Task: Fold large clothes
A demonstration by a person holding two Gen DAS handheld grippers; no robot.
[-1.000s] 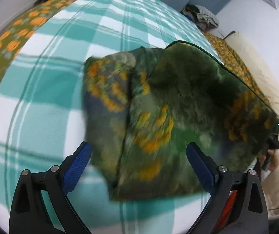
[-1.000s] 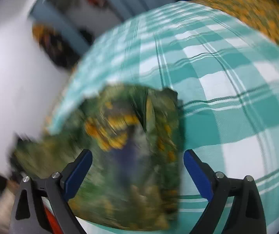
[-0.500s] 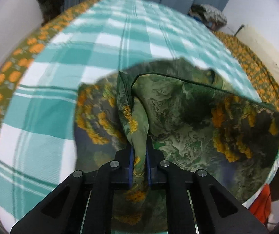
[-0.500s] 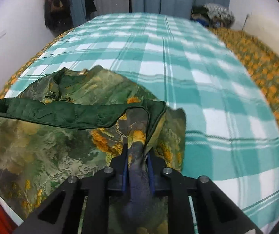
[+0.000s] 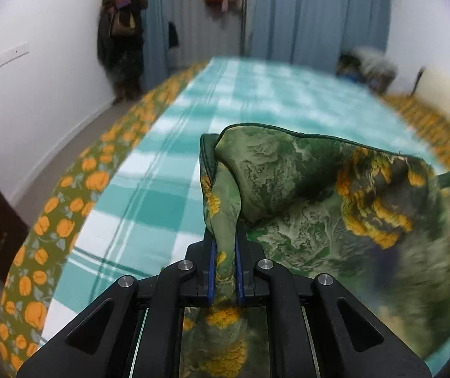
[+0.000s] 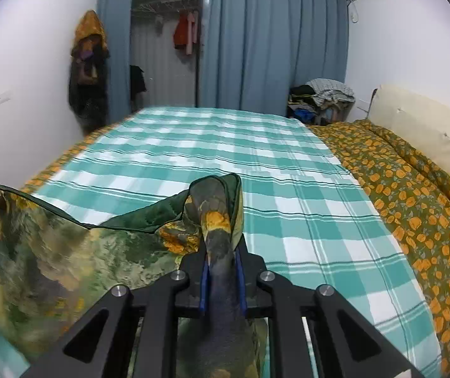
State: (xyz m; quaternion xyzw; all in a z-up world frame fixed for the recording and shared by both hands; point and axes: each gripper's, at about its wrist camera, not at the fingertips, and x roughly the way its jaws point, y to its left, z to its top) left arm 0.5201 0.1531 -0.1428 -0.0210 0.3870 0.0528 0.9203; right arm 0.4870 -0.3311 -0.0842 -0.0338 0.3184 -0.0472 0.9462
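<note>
Green quilted jacket [image 5: 303, 189] hangs limp between the left gripper [image 5: 224, 271] and right gripper [image 6: 222, 278], each clamped on bunched fabric. Soft, light; corners suit gripping.

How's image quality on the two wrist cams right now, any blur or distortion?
Left wrist: motion blur smears the checked bedspread and the garment's right side; the left claw stays sharp. Right wrist: mostly crisp, blur only on the garment at lower left. Both: strong fisheye bending, dark corner vignette, even indoor light.
</note>
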